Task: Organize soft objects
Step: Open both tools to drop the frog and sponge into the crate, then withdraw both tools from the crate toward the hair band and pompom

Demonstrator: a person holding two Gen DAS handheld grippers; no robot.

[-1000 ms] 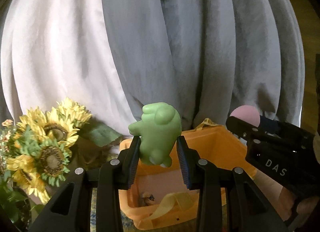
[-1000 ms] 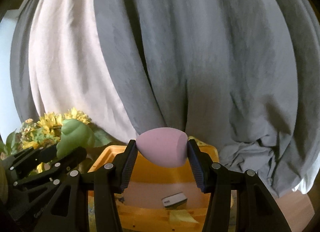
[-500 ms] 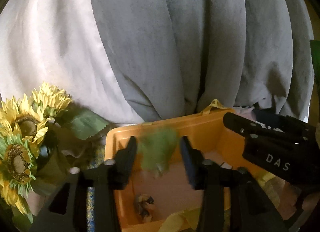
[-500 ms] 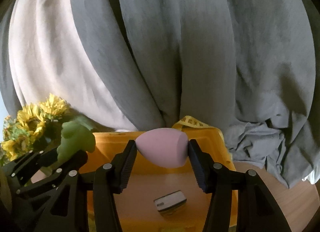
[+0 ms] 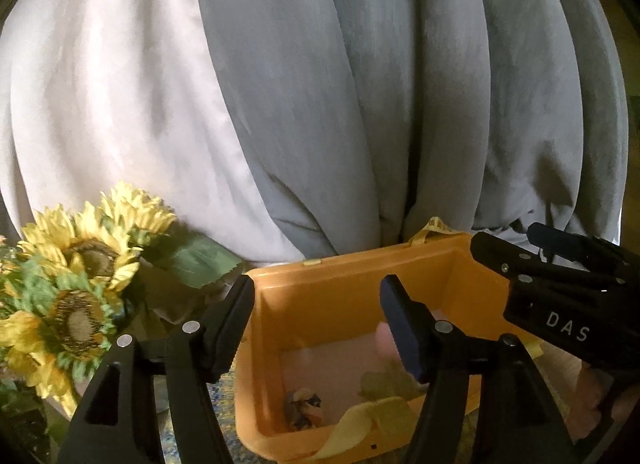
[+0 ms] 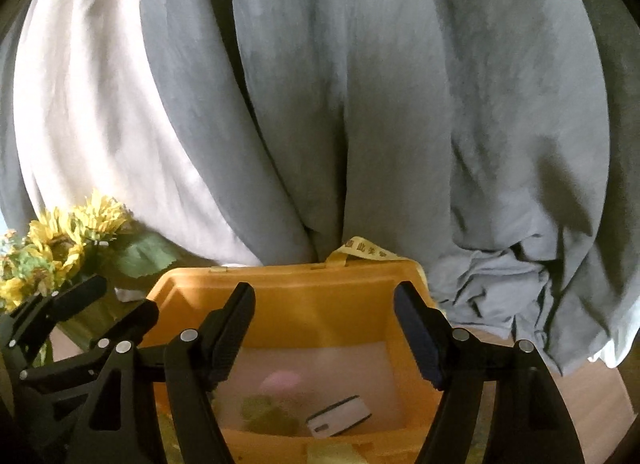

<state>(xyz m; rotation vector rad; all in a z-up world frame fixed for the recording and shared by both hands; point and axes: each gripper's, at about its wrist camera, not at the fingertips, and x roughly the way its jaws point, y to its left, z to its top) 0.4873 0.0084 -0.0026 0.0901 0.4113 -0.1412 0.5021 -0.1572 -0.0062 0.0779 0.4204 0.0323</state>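
Orange bin (image 6: 320,304), landmark. Right view alone showed a white box (image 6: 339,420) inside; left view alone, a small dark figure (image 5: 303,412). Grey curtain (image 5: 400,103) behind the bin, sunflowers (image 5: 76,284) left. Inside: pink sponge (image 6: 280,380), green toy (image 6: 266,414). Left gripper (image 5: 318,322) and right gripper (image 6: 324,324) both spread wide above the bin, holding nothing.

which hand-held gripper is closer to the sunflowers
Left. The left hand-held gripper sits right beside the sunflowers; the right hand-held gripper is farther off, over the orange bin.
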